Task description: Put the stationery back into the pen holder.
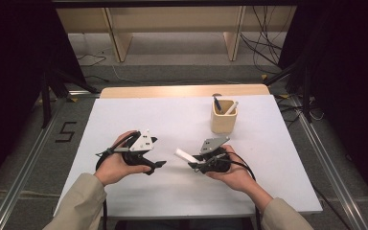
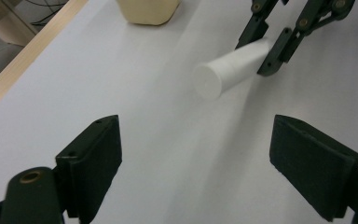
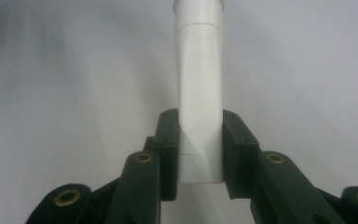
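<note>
A white cylindrical marker point(image 1: 185, 155) sticks out to the left from my right gripper point(image 1: 195, 164), above the white table cover. In the right gripper view the marker point(image 3: 199, 84) runs upward between the two black jaws, and my right gripper point(image 3: 199, 140) is shut on its lower end. My left gripper point(image 1: 159, 164) is a short way to the left of the marker's free end, and its tips point toward it. In the left gripper view my left gripper point(image 2: 196, 158) stands open with nothing between its jaws. The marker point(image 2: 228, 70) lies ahead of it, held by the other gripper point(image 2: 270, 51).
A beige pen holder point(image 1: 223, 120) stands at the back right of the white cover point(image 1: 124, 120), with a dark pen point(image 1: 217, 103) and a white one point(image 1: 232, 108) in it. The holder's base point(image 2: 149, 11) is at the top of the left gripper view. A wooden table edge point(image 1: 182, 91) runs behind.
</note>
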A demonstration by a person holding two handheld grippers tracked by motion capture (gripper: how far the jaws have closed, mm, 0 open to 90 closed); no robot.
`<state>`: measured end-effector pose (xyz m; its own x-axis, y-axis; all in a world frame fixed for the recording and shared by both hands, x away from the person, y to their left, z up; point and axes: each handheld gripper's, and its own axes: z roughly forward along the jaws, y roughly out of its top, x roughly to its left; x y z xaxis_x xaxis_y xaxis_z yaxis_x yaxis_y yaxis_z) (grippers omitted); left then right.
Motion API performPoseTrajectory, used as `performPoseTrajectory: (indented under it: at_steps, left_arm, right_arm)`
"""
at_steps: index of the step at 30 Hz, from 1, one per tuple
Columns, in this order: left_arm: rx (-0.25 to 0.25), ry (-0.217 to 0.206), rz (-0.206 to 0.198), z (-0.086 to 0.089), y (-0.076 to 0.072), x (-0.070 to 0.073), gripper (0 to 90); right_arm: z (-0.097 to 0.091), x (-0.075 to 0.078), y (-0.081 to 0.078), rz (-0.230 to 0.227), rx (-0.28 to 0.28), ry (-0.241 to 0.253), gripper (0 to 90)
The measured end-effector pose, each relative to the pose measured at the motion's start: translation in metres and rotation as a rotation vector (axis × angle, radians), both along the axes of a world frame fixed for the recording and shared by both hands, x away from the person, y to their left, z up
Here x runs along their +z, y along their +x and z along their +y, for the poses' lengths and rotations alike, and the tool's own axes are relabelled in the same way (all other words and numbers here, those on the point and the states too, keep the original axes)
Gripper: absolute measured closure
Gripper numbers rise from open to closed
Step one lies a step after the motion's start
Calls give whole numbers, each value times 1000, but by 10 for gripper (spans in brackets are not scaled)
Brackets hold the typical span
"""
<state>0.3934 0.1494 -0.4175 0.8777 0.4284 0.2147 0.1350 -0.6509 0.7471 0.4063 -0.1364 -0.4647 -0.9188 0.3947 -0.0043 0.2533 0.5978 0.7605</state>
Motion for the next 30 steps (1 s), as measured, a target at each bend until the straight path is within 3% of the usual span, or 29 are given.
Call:
performPoseTrajectory:
  at_steps: [10,21,30]
  left_arm:
    - [104,-69,14,23,-3,-14,195]
    - [154,-95,36,31,-7,-29,204]
    - [188,-93,51,37,-7,-39,211]
  right_arm:
    - [-18,6,6,-7,-96,74,711]
    - [-26,8,8,-10,-126,104,712]
    - [-33,12,11,-13,-172,140,711]
